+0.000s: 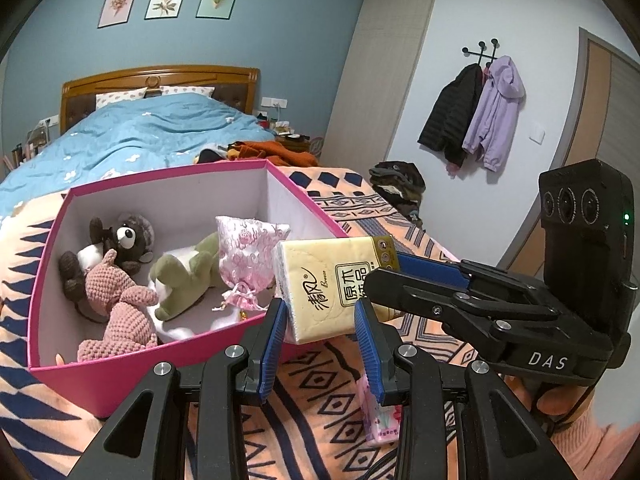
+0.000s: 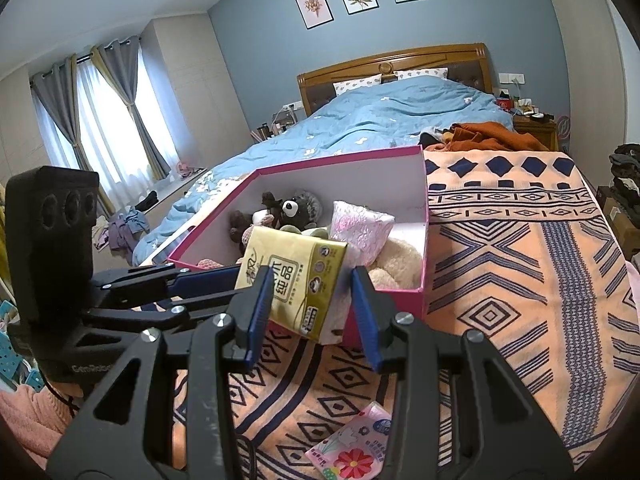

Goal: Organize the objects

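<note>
Box mouth: we see the pink box [image 1: 52,276] open on top, nothing over it.
Box floor: crowded with the brown bear [image 1: 120,240], pink knitted toy [image 1: 120,300], green plush [image 1: 188,276] and brocade pouch [image 1: 244,256]; we find a bare patch by the near wall.
Box near corner: our tissue pack [image 1: 324,284] hangs over it, with the right gripper [image 1: 384,276] crossing in from the side.
Blanket right of box: the patterned blanket [image 2: 520,260] lies bare.
Blanket below us: a small pink packet [image 2: 352,452] lies there.

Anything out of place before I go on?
One pink flowered packet lies loose on the patterned blanket, outside the pink box holding the soft toys. The yellow tissue pack hangs tilted before the box, not in it.
</note>
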